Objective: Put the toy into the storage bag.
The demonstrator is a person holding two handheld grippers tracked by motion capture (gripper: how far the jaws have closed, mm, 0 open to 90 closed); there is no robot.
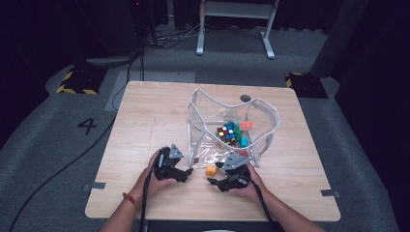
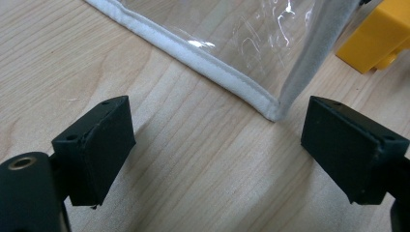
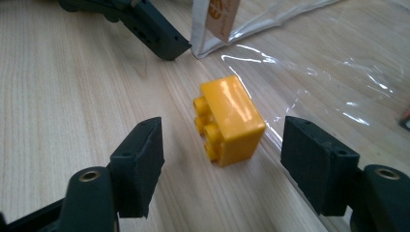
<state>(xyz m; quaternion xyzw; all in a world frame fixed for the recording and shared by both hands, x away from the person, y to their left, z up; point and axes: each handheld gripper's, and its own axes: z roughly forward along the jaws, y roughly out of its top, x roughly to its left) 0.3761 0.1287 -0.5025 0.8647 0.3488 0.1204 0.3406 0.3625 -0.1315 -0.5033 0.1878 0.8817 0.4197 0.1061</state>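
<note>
High view shows both hands low at the table's near edge, left gripper and right gripper both spread, flanking the yellow block beside the clear bag.

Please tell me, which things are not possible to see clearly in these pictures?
- Small toys beside the puzzle cube in the clear bag: too small in the high view to identify.
- Yellow brick: cut by the left gripper view's edge.
- Bag label: cut by the right gripper view's top edge.
</note>
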